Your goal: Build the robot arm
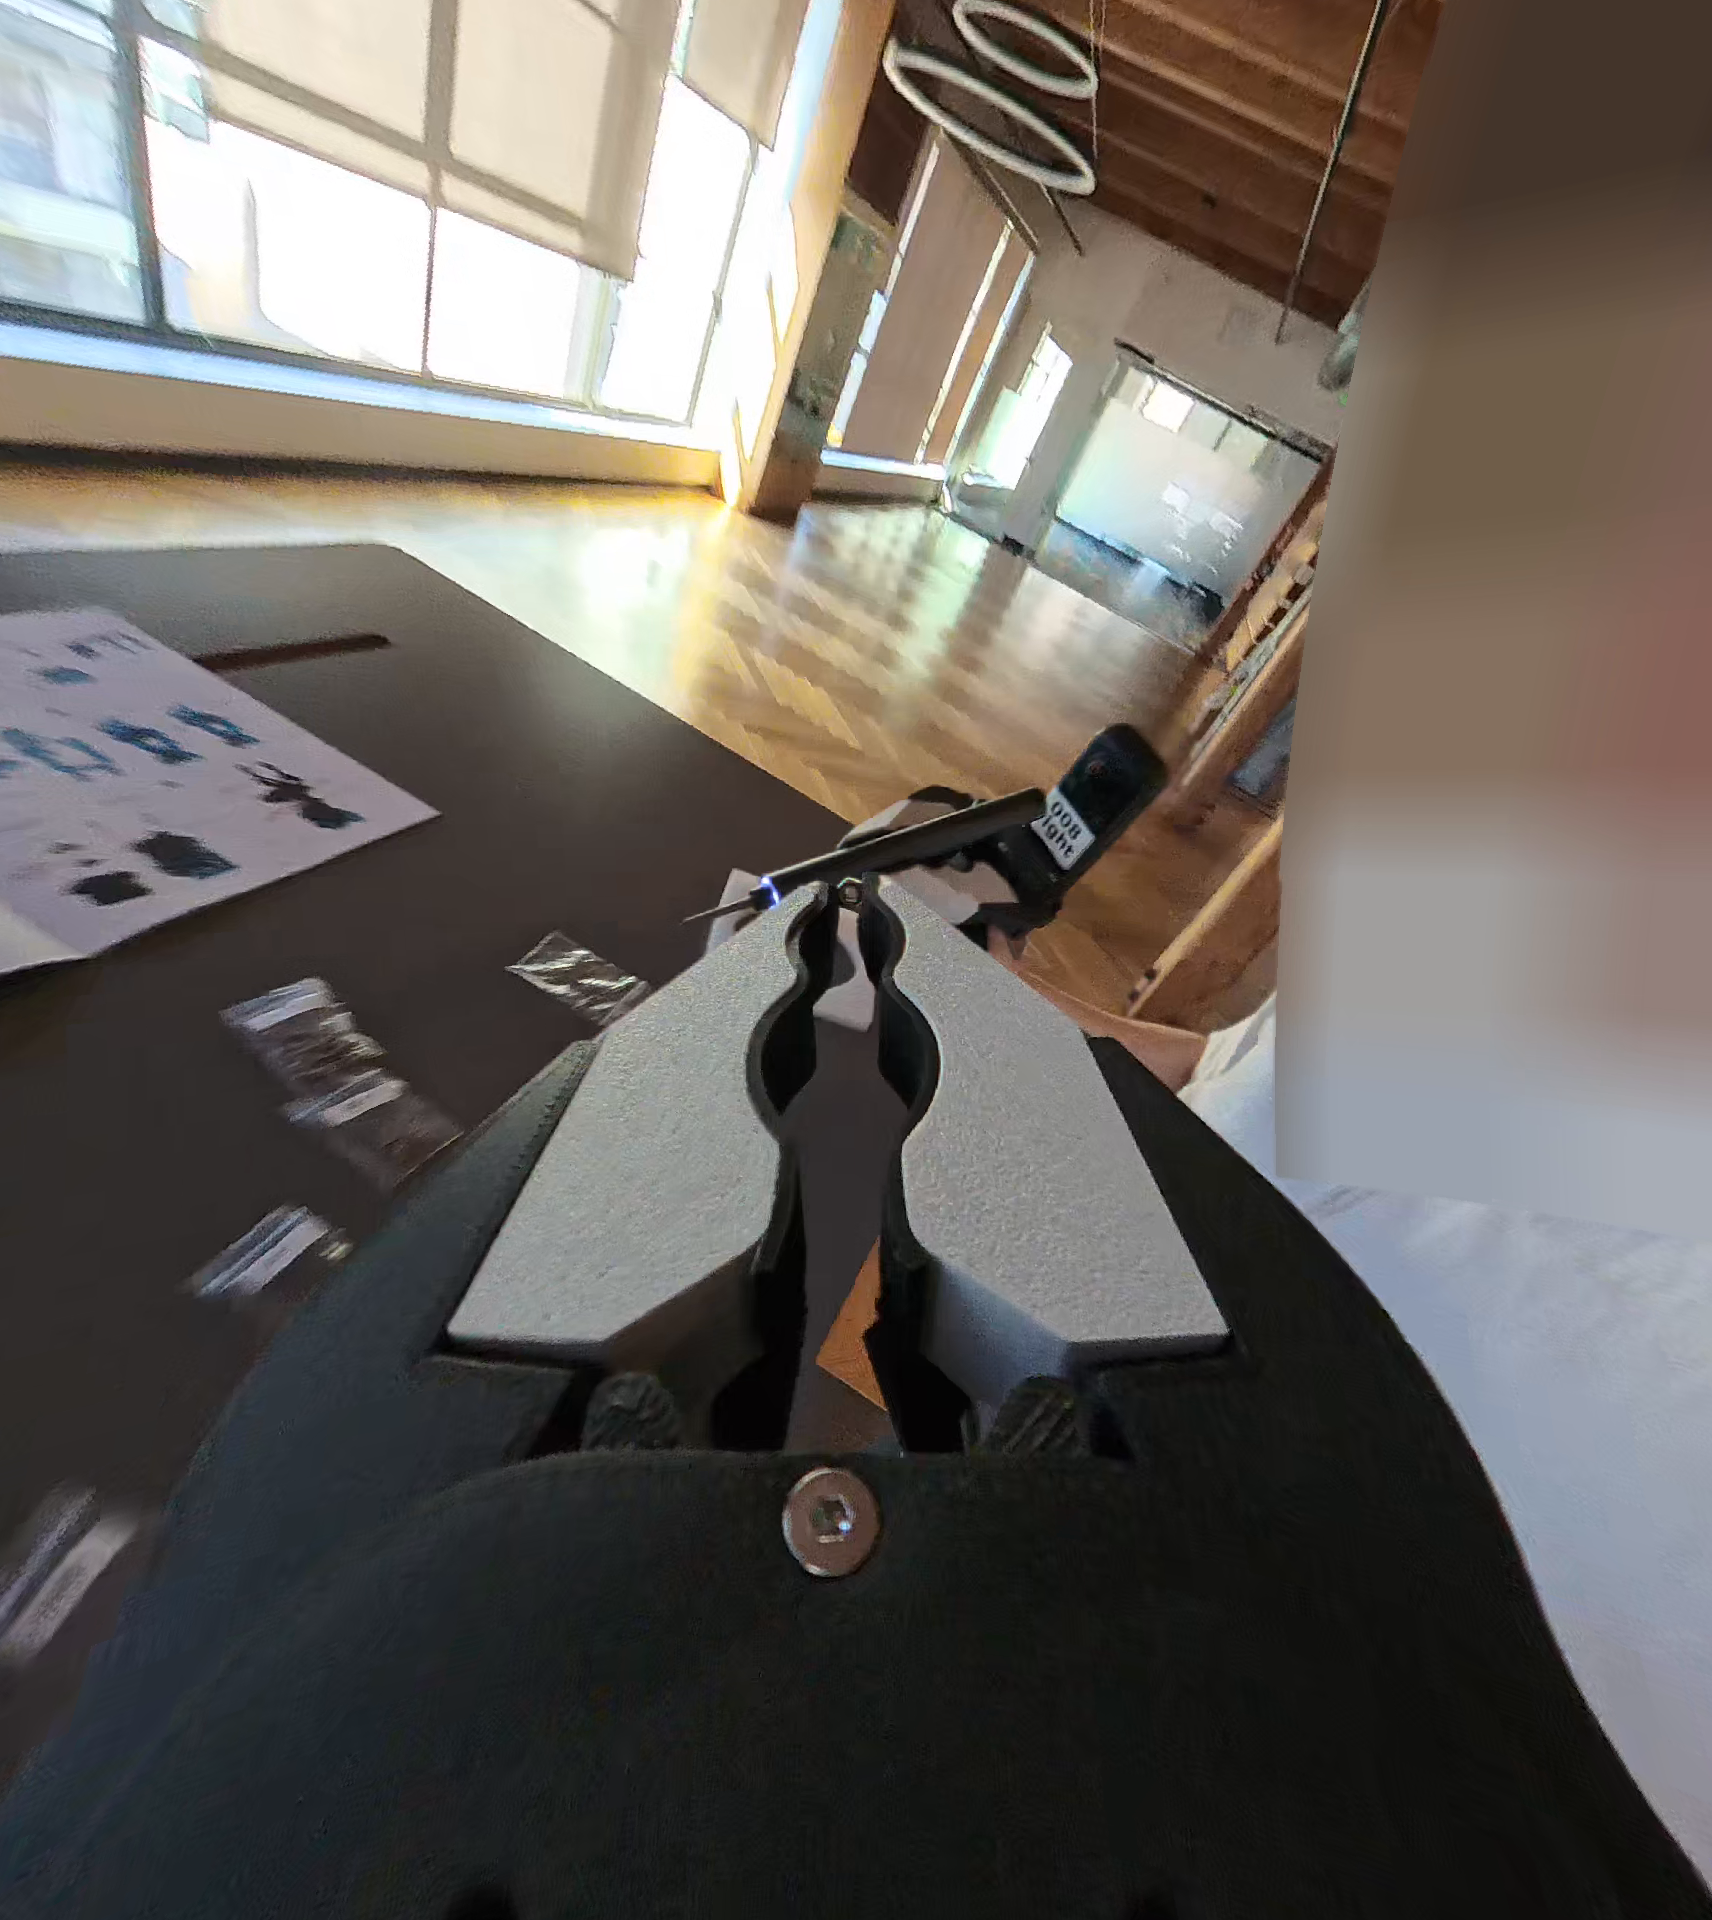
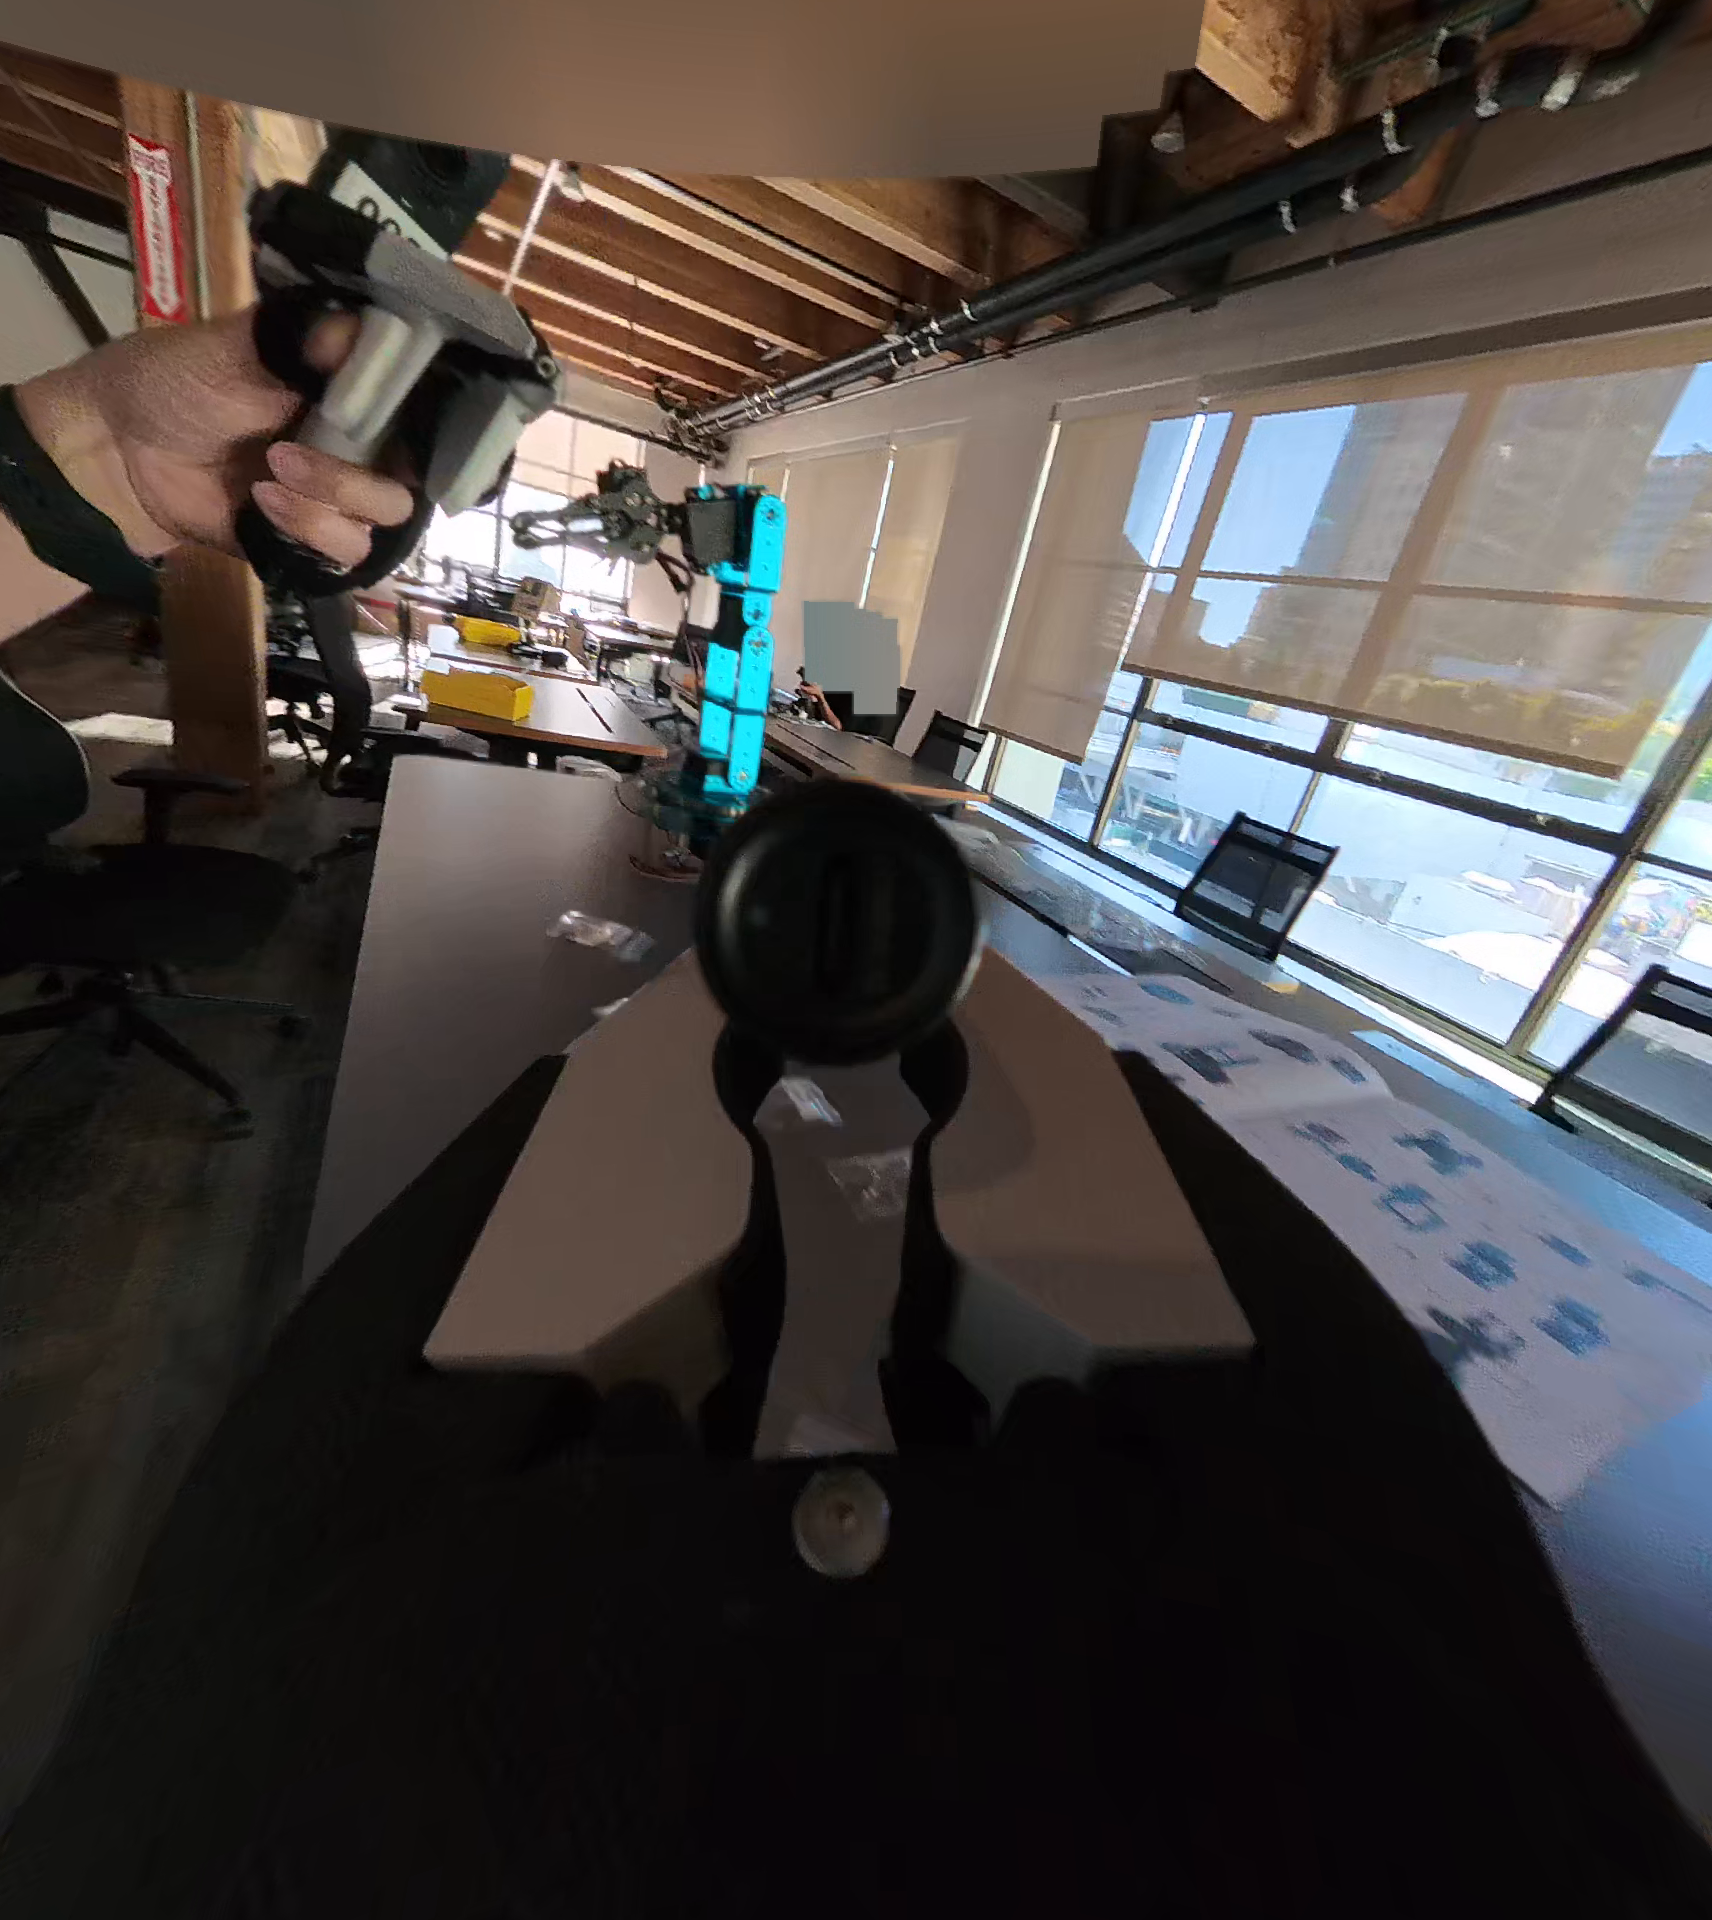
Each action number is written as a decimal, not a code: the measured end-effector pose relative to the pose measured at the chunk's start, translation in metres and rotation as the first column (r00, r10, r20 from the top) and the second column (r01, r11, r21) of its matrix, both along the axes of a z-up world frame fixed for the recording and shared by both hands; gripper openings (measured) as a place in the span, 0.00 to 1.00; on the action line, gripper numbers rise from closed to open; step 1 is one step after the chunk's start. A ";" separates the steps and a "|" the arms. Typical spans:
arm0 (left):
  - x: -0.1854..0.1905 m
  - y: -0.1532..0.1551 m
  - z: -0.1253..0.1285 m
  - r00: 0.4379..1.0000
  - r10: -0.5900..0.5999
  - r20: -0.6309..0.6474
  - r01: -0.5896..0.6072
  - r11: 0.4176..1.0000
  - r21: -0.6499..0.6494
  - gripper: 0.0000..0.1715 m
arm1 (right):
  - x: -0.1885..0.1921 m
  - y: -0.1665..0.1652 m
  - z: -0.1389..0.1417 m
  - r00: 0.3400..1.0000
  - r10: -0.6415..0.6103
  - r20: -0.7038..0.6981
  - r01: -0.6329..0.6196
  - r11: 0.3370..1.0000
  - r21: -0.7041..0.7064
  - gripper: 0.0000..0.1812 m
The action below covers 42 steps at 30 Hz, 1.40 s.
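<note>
Above the dark worktop (image 1: 540, 727), the left gripper (image 1: 844, 896) pinched a small screw (image 1: 848, 889) in nearly closed fingers, while the right gripper (image 2: 836, 1023) clamped a black screwdriver (image 1: 893, 847), its tip just beside that screw.

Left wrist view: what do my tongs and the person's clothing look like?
The left tongs have grey, grainy fingers with wavy black inner pads on a black body with a silver hex screw. A white sleeve shows beside them.
</note>
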<state>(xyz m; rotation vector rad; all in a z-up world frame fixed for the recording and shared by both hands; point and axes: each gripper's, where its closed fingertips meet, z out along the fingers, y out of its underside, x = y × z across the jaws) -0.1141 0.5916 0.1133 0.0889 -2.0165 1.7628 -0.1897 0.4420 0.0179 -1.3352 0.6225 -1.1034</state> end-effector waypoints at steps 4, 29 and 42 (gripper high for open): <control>0.049 0.112 0.029 0.995 0.085 0.058 -0.084 0.996 -0.021 0.02 | 0.053 0.075 0.013 0.997 0.067 0.035 -0.070 0.994 0.088 0.08; 0.323 0.273 0.040 0.984 0.170 -0.047 -0.176 0.970 -0.170 0.01 | 0.281 0.217 0.081 0.888 0.457 0.046 -0.404 0.731 0.550 0.08; 0.347 0.261 0.007 0.993 -0.116 -0.035 0.110 0.984 -0.136 0.00 | 0.313 0.251 0.051 0.933 0.334 -0.135 -0.228 0.838 0.496 0.08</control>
